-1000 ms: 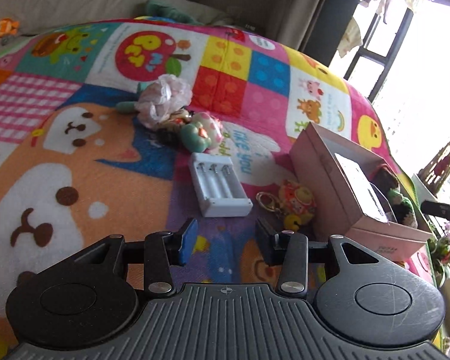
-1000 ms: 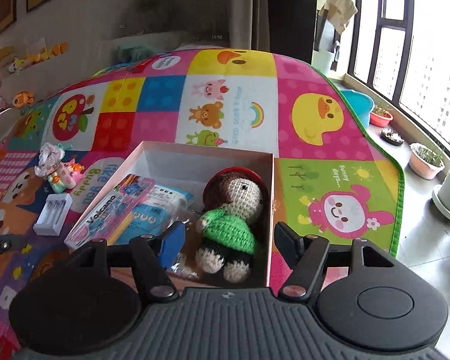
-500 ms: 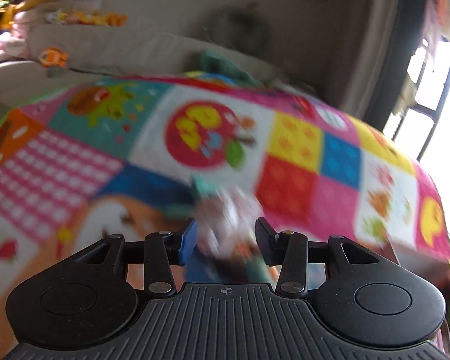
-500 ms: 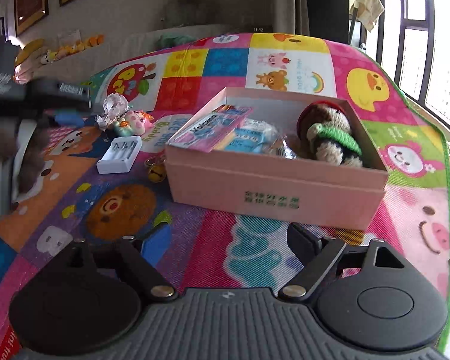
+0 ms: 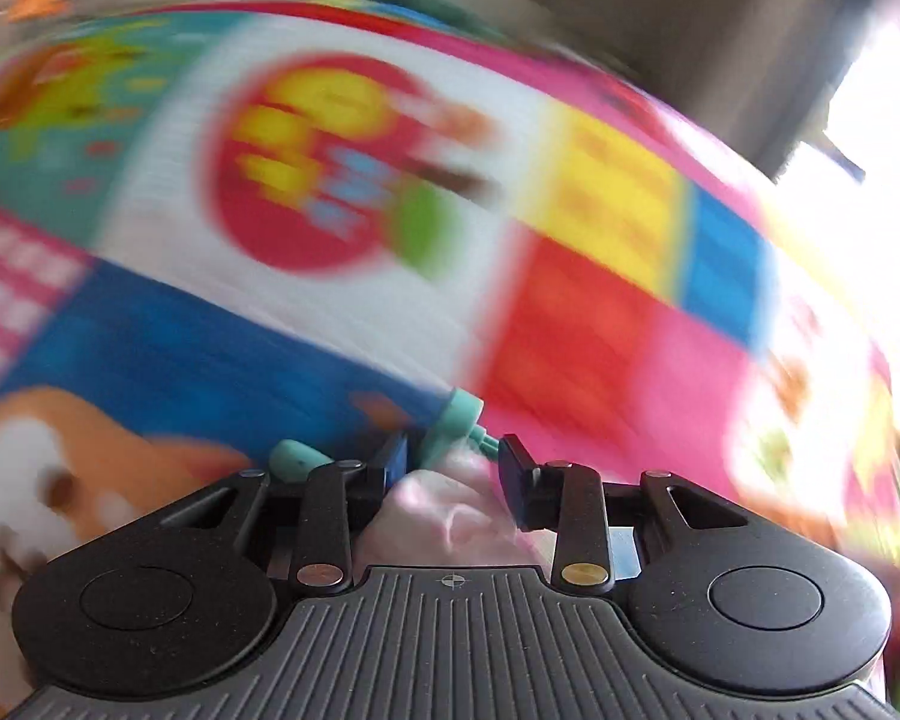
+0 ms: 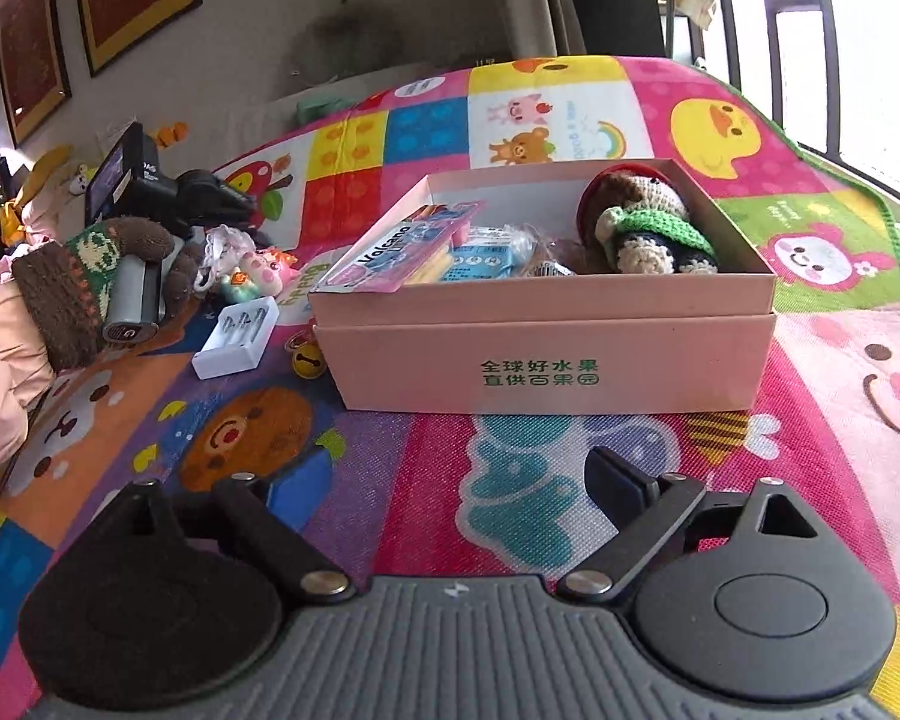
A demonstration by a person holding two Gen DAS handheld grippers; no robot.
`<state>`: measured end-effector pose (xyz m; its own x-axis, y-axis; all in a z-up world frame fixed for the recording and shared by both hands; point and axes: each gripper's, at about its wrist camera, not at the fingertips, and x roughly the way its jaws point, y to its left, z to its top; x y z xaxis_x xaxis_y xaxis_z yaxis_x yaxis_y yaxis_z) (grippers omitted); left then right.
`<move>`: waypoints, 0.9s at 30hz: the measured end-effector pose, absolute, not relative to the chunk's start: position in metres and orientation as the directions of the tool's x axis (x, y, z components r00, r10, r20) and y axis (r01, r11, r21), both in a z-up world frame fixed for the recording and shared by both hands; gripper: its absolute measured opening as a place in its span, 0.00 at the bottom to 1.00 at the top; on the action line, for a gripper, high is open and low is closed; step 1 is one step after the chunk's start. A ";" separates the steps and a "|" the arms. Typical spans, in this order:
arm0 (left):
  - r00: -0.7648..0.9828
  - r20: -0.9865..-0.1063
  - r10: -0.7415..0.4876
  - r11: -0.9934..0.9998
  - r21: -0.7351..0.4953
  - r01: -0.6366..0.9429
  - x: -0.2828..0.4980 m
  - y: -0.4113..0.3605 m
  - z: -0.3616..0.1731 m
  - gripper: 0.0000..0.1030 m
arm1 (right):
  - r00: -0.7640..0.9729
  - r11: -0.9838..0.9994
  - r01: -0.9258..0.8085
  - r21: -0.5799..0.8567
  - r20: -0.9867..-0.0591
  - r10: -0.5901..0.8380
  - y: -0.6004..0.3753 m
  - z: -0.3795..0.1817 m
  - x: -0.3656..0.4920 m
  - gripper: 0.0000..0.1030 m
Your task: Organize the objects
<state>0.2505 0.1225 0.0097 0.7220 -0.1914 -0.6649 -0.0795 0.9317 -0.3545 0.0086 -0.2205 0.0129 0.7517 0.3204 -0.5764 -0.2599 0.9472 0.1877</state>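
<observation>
A pink cardboard box [image 6: 546, 354] stands on the colourful play mat [image 6: 570, 114]. It holds a crocheted doll [image 6: 648, 228], a Volcano packet [image 6: 396, 252] and a blue sachet. Left of it lie a pig toy [image 6: 258, 270] with a white crinkled bag [image 6: 222, 243], a white battery case [image 6: 237, 336] and a keychain bell [image 6: 306, 357]. My left gripper [image 5: 453, 462] is open, its fingers on either side of the pale pink crinkled bag [image 5: 450, 516] with teal toy parts; that view is blurred. It also shows in the right wrist view [image 6: 210, 198]. My right gripper [image 6: 450, 486] is open and empty in front of the box.
A gloved hand and knitted sleeve [image 6: 84, 276] hold the left gripper at the mat's left. A sofa with small toys [image 6: 168, 132] and framed pictures stand behind. Windows and plant pots are at the right, past the mat's green edge [image 6: 894, 228].
My left gripper has swung away from the box and dropped down over the crinkled bag and pig toy. My right gripper has pulled back out of the box and low to the mat.
</observation>
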 end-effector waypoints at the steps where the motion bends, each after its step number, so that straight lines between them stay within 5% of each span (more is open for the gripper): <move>1: 0.707 -0.670 -0.226 0.943 -0.333 -0.014 0.241 0.108 0.009 0.35 | 0.750 0.946 -0.263 0.188 -0.578 0.323 -0.221 0.013 0.009 0.89; 11: 0.602 -0.707 -0.371 0.929 -0.288 0.234 0.134 0.070 0.013 0.35 | 0.762 0.948 -0.250 0.198 -0.564 0.319 -0.225 0.015 0.009 0.94; 18: 0.825 -0.544 -0.156 0.983 -0.167 0.075 0.053 0.109 0.057 0.35 | 0.765 0.948 -0.236 0.214 -0.561 0.317 -0.228 0.015 0.010 0.97; 27: 0.718 -0.584 -0.378 0.923 -0.184 0.337 0.004 0.082 0.064 0.35 | 0.794 0.952 -0.197 0.235 -0.531 0.296 -0.239 0.020 0.009 0.97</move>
